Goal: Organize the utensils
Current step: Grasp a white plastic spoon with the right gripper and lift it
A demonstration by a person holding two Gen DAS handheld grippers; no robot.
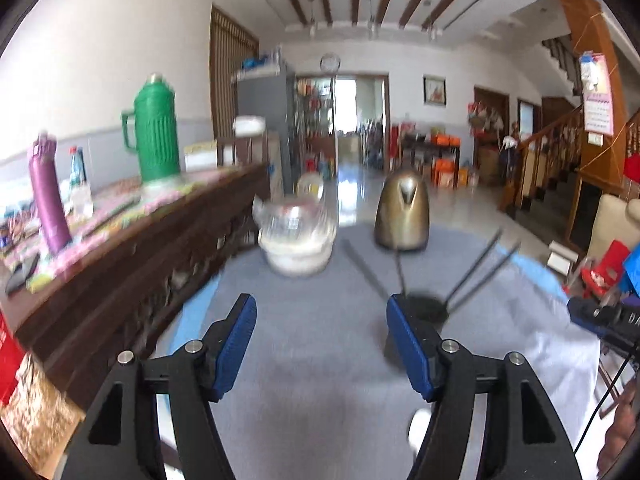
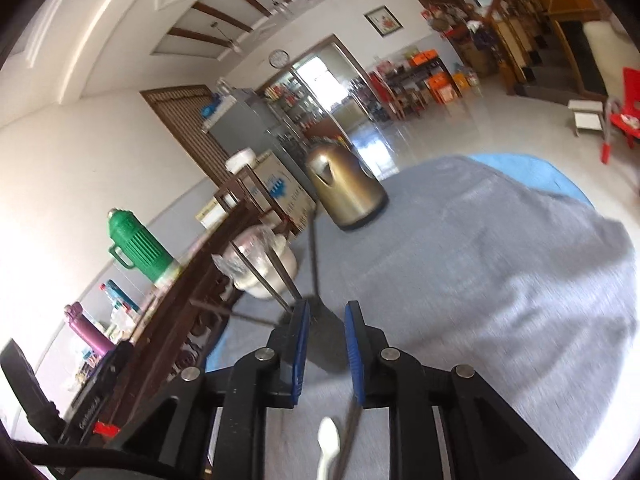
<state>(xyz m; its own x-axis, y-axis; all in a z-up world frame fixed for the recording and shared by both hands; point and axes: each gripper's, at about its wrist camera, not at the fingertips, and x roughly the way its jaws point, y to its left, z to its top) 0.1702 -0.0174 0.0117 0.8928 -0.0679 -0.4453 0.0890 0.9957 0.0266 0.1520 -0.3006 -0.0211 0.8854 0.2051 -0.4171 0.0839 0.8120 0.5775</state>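
A dark utensil cup (image 1: 426, 310) stands on the grey cloth with several dark chopsticks (image 1: 478, 274) sticking out of it. My left gripper (image 1: 322, 322) is open and empty, just left of the cup. In the right wrist view the cup (image 2: 324, 332) sits right in front of my right gripper (image 2: 327, 314), whose jaws stand a narrow gap apart with nothing seen between them. Chopsticks (image 2: 264, 276) lean out of the cup. A white spoon (image 2: 328, 446) and a dark chopstick (image 2: 348, 436) lie on the cloth below the right gripper. The spoon shows in the left view (image 1: 418, 426).
A gold kettle (image 1: 402, 214) and a lidded white pot (image 1: 296, 236) stand at the far side of the table. A dark wooden sideboard (image 1: 132, 256) on the left carries a green thermos (image 1: 156, 136) and a purple bottle (image 1: 48, 200). Grey cloth (image 2: 480, 280) covers the table.
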